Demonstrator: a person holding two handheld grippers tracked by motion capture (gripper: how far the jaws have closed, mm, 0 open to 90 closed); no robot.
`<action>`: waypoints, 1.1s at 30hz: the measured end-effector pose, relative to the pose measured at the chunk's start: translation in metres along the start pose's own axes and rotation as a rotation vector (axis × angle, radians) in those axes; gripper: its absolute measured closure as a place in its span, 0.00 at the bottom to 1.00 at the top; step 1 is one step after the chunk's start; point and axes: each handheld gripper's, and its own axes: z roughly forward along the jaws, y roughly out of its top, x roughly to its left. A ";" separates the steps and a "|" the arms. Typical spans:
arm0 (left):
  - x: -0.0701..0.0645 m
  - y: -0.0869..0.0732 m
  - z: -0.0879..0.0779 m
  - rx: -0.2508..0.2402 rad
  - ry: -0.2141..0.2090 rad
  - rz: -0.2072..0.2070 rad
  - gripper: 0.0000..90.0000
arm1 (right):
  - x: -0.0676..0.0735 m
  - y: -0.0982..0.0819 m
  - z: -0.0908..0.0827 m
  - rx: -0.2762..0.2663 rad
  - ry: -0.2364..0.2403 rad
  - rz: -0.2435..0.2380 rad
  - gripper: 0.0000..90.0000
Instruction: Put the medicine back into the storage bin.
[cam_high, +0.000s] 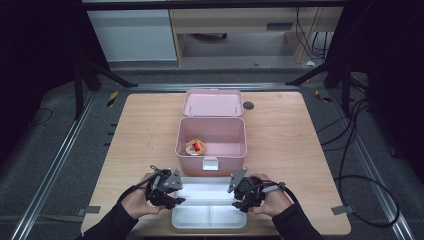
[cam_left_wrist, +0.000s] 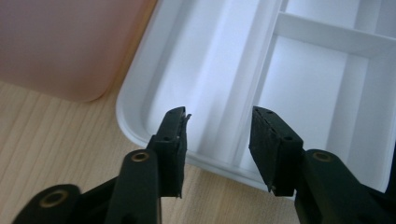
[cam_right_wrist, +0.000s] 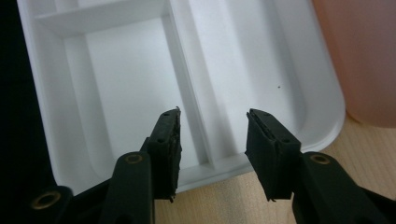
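Flanking white divided tray (cam_high: 210, 216), left gripper (cam_left_wrist: 217, 140) over its left short edge, right gripper (cam_right_wrist: 212, 140) over right edge, both jaws part-open, gripping nothing, pink box (cam_high: 211, 136) just behind tray.

White divided tray (cam_high: 210, 212), empty, flat on the wooden table at its near edge, just in front of the pink box. Rounded corners and a raised rim; one long compartment along the far side, two smaller ones on the near side, split by low white walls (cam_right_wrist: 189, 88). Long side parallel to the table edge.
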 end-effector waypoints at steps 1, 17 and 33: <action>-0.001 0.001 0.001 0.006 -0.005 0.007 0.66 | 0.000 0.000 0.002 0.006 0.008 -0.007 0.65; -0.001 0.007 0.023 0.112 -0.055 0.049 0.80 | -0.002 0.001 0.015 0.062 0.066 -0.036 0.85; 0.004 0.009 0.028 0.150 -0.131 0.081 0.94 | -0.009 0.005 0.018 0.100 0.105 -0.057 0.95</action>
